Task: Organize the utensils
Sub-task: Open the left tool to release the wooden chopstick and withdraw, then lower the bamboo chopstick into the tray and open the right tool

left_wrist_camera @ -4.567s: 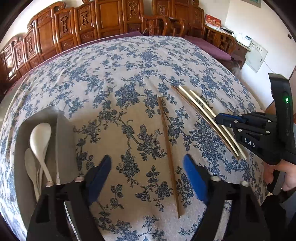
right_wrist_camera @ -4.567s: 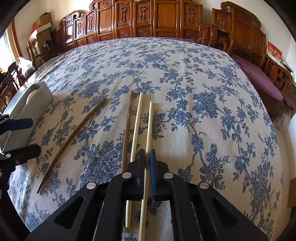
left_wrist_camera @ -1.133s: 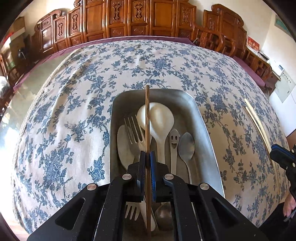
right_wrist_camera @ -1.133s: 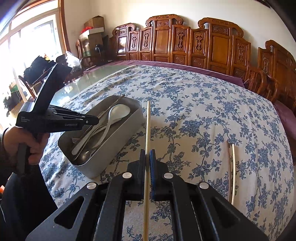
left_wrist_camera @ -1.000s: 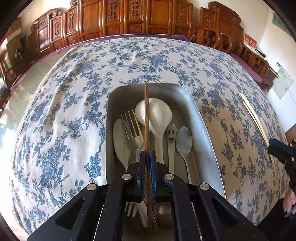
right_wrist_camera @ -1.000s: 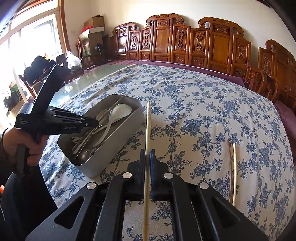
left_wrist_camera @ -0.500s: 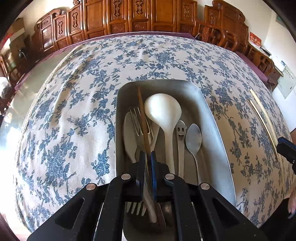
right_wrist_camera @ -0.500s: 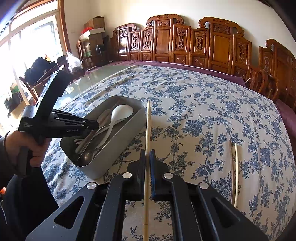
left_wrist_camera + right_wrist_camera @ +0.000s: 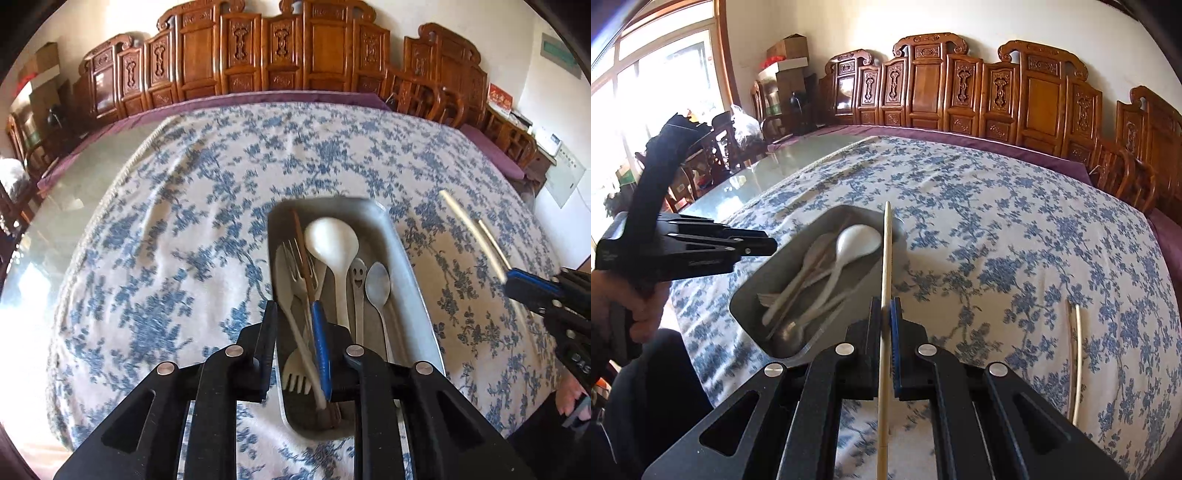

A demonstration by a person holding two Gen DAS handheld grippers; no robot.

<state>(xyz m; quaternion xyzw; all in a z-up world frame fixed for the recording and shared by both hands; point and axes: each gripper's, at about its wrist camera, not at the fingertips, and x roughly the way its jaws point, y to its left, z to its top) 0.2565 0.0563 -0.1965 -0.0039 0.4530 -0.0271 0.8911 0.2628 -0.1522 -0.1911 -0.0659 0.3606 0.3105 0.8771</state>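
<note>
A grey metal tray (image 9: 402, 254) on the floral tablecloth holds a white ladle (image 9: 332, 240), forks, spoons and a brown chopstick (image 9: 301, 251). My left gripper (image 9: 295, 332) hovers over the tray's near end with its jaws parted and nothing between them. My right gripper (image 9: 885, 317) is shut on a pale chopstick (image 9: 885, 266) and holds it in the air beside the tray (image 9: 753, 288), tip over the tray's far corner. The right gripper also shows in the left wrist view (image 9: 535, 288).
Two more chopsticks (image 9: 1076, 354) lie on the cloth to the right of my right gripper. Carved wooden chairs (image 9: 960, 85) line the table's far edge. Bare glass tabletop (image 9: 798, 155) shows to the left of the cloth.
My left gripper has opened and let go of the brown chopstick, which now lies in the tray. My right gripper has carried its pale chopstick closer to the tray.
</note>
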